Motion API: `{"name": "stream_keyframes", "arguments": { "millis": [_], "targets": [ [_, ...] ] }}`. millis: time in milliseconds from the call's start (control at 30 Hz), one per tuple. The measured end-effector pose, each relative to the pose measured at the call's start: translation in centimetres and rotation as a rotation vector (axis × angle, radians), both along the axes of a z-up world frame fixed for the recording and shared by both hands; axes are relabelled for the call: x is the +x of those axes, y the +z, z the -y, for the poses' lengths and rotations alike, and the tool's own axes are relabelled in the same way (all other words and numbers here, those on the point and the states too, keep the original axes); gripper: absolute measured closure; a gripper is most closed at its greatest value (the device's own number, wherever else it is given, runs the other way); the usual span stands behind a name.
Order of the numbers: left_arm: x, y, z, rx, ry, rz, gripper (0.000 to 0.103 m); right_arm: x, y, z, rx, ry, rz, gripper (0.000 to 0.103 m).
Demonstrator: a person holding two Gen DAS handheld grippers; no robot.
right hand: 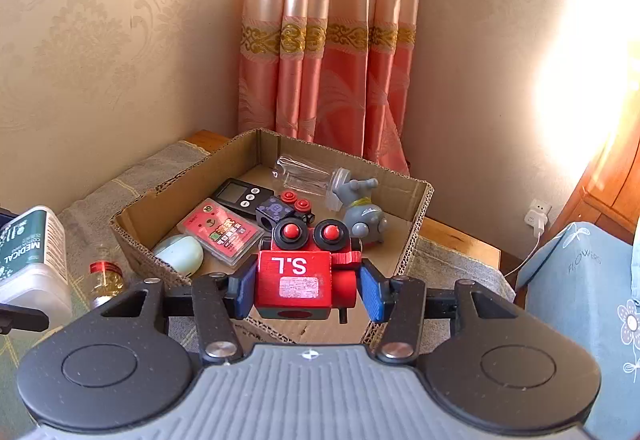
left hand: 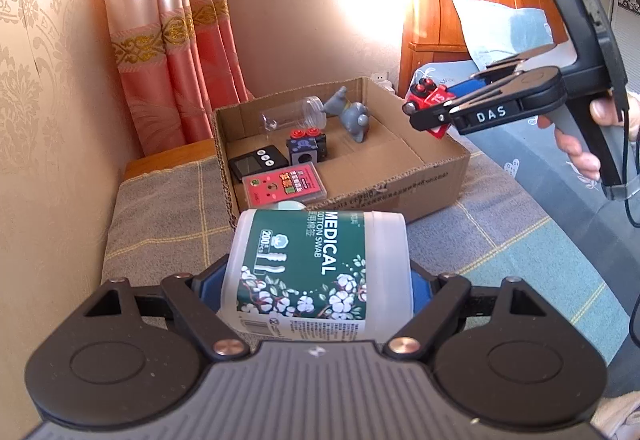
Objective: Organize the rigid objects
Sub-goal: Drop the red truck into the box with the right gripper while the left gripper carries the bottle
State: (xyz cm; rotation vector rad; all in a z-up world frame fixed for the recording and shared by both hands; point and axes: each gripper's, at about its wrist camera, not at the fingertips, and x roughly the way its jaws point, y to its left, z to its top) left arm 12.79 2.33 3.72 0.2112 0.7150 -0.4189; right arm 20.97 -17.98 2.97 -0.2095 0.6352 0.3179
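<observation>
My left gripper point(left hand: 316, 282) is shut on a white cotton swab jar point(left hand: 316, 260) with a green label, its blue pads point(left hand: 206, 290) pressing both sides. The jar hangs above the checked blanket, just in front of an open cardboard box point(left hand: 420, 169). In the right wrist view, my right gripper point(right hand: 308, 292) is shut on a red toy block point(right hand: 296, 276) marked "S.L", with black wheels and red studs, held over the near edge of the box point(right hand: 168, 199). From the left wrist view the right gripper point(left hand: 430, 101) and red toy point(left hand: 434, 95) hover at the box's right side.
Inside the box lie a clear jar point(left hand: 292, 113), a grey elephant figure point(left hand: 352, 115), a black timer point(left hand: 258, 161), a dark toy block point(left hand: 306, 147), a red card pack point(left hand: 284, 185) and a pale green oval point(right hand: 180, 254). A small red-capped bottle point(right hand: 105, 278) stands outside. Wall, curtain and bed surround.
</observation>
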Motion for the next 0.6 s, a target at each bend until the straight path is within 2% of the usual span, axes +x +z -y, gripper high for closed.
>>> {"name": "stream_keyframes", "arguments": {
  "millis": [100, 133, 233, 267, 467, 600],
  "targets": [
    [1.0, 0.5, -0.2, 0.005, 0.012, 0.013, 0.020, 0.9, -0.7, -0.3, 0.013, -0.014, -0.021, 0.046],
    [1.4, 0.7, -0.2, 0.003, 0.015, 0.015, 0.020, 0.9, -0.8, -0.3, 0.021, -0.016, -0.027, 0.039],
    [2.5, 1.1, -0.4, -0.001, 0.022, 0.014, 0.020, 0.0, -0.7, 0.0, 0.052, -0.025, -0.010, 0.003],
    [2.7, 1.2, -0.4, -0.002, 0.023, 0.013, 0.020, -0.5, -0.5, 0.3, 0.068, -0.028, -0.003, 0.000],
    [4.6, 1.9, 0.3, 0.008, 0.021, 0.018, 0.020, -3.2, 0.2, 1.6, 0.086, -0.128, -0.042, 0.000],
    [6.2, 2.4, 1.3, 0.007, 0.009, 0.009, 0.020, -5.6, 0.2, 1.7, 0.070, -0.175, -0.037, 0.000]
  ]
}}
